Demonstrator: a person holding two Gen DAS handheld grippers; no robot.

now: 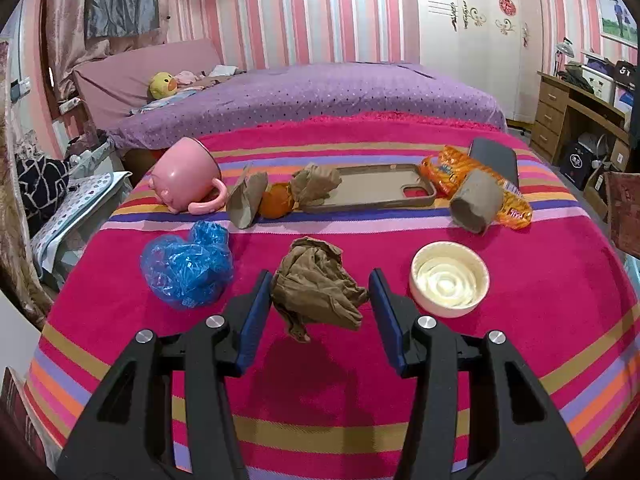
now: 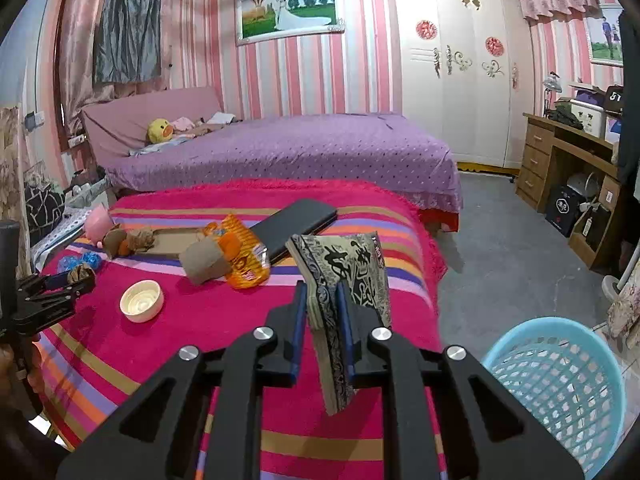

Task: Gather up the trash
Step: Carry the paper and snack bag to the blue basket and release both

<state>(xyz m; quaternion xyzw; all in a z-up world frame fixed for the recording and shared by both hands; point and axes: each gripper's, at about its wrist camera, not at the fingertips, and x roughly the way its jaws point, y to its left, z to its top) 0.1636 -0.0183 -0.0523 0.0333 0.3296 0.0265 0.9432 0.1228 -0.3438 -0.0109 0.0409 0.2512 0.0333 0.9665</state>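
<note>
Right gripper (image 2: 325, 312) clamped on a flat patterned packet (image 2: 348, 280), grey-gold with bold black brush characters, not legible; packet lifted clear of the striped pink blanket (image 2: 224, 344), tilted on edge. Left gripper (image 1: 318, 292) half open, pads either side of a crumpled brown paper wad (image 1: 316, 280); left pad touching it, right pad apart, whether it is lifted I cannot tell. Orange snack wrapper (image 1: 448, 172) at far right carries print too small to read. Containers: white shallow lid (image 1: 449, 278) just right of the wad, empty; pink mug (image 1: 186, 176) on its side at far left, inside hidden. Right wrist view alone shows the light blue mesh basket (image 2: 560, 392) on the floor at near right, visible part empty. Left wrist view alone shows clearly the blue plastic bag (image 1: 188, 268), cardboard tube (image 1: 476, 200), phone case (image 1: 376, 186), orange fruit (image 1: 276, 200)
</note>
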